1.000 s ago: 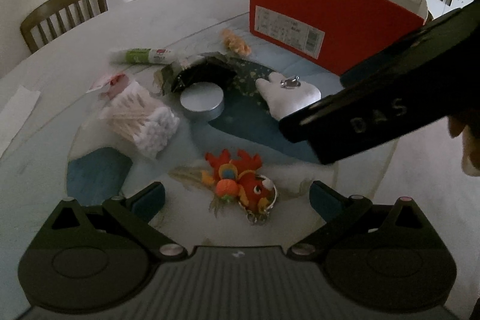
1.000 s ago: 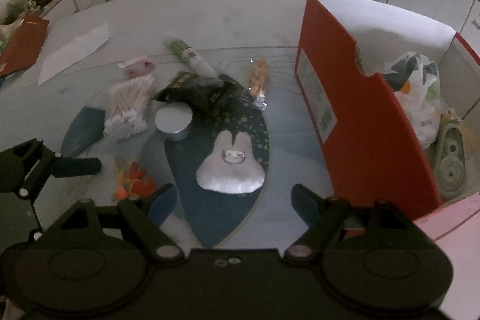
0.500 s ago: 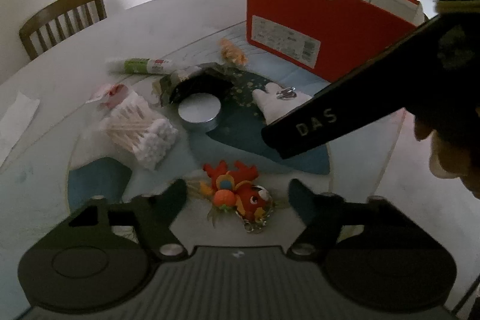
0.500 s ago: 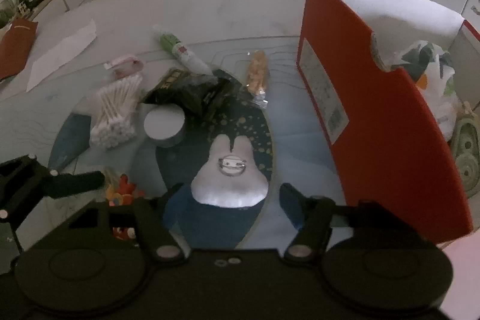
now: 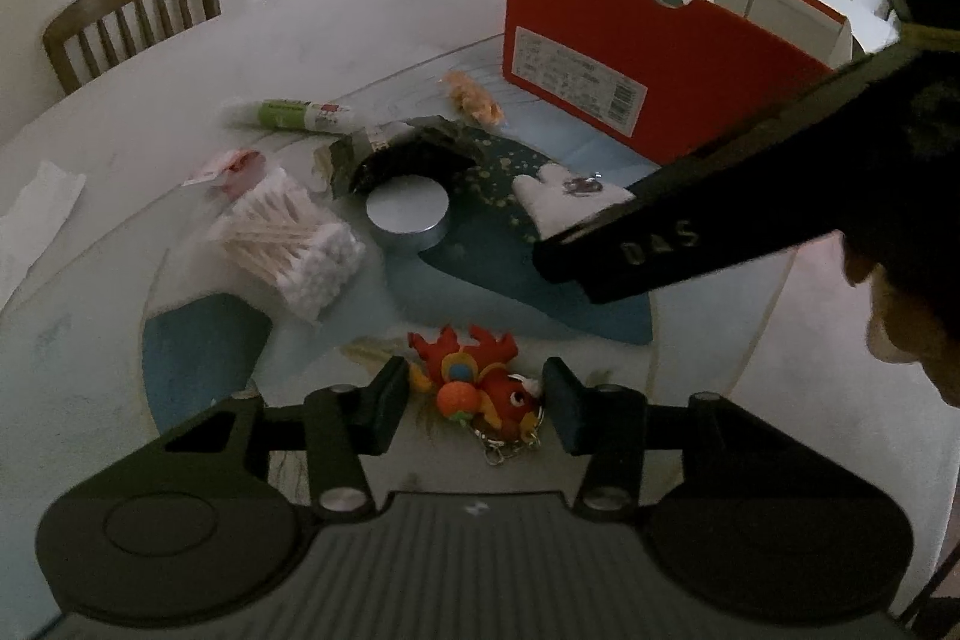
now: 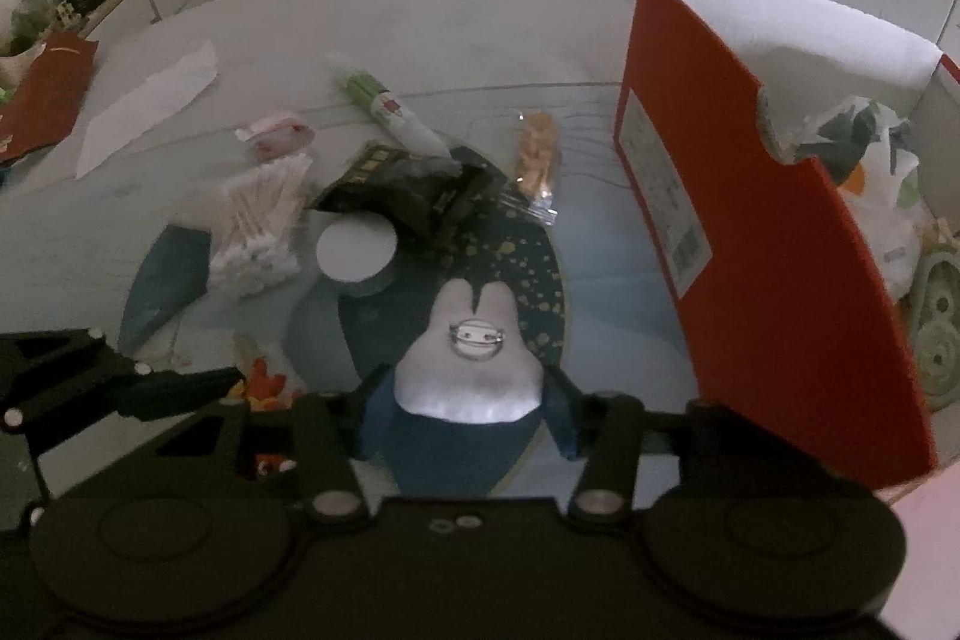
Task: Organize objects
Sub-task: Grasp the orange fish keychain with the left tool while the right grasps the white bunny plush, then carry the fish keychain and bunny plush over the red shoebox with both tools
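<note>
The red box (image 6: 774, 244) walled off three o'clock. The left gripper (image 5: 474, 400) had been closing around the red fish keychain (image 5: 480, 385), the right gripper (image 6: 465, 412) around the white plush (image 6: 471, 358); whether their pads pressed, I could not tell.

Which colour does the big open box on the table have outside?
The box is red outside, with a white label; the right wrist view shows it best.

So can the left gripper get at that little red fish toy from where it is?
Probably yes. The left gripper already straddles the red fish toy, its jaws just closing in, with nothing lying between them and the toy.
</note>
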Available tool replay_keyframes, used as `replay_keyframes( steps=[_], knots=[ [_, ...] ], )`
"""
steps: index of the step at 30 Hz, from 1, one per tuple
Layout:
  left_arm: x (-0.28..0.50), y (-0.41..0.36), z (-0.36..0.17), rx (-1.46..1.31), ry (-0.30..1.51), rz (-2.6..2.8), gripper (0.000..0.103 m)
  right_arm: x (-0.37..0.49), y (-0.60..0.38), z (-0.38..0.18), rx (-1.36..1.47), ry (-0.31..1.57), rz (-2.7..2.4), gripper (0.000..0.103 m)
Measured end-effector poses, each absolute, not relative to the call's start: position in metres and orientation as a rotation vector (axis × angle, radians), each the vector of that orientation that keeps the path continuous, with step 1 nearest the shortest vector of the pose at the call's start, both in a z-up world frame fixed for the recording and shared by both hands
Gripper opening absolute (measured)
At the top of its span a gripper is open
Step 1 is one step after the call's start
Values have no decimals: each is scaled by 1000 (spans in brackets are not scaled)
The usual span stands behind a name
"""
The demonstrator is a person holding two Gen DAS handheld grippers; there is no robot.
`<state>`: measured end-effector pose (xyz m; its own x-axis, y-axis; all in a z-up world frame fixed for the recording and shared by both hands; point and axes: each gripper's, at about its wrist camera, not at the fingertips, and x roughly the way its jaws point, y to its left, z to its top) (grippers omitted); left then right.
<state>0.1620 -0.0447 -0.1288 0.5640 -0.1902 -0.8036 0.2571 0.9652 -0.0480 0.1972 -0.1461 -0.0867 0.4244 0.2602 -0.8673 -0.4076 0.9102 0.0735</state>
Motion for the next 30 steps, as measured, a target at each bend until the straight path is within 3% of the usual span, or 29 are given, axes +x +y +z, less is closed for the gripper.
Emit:
replay_keyframes(
  steps=[15,30],
  knots=[
    [139,-44,-111,-2,996,-243,42,155,-176,-55,-98,1059,469,50],
    [135,-59,-50,-58,945,-209,42,144,-222,2,-42,938,512,50]
  ],
)
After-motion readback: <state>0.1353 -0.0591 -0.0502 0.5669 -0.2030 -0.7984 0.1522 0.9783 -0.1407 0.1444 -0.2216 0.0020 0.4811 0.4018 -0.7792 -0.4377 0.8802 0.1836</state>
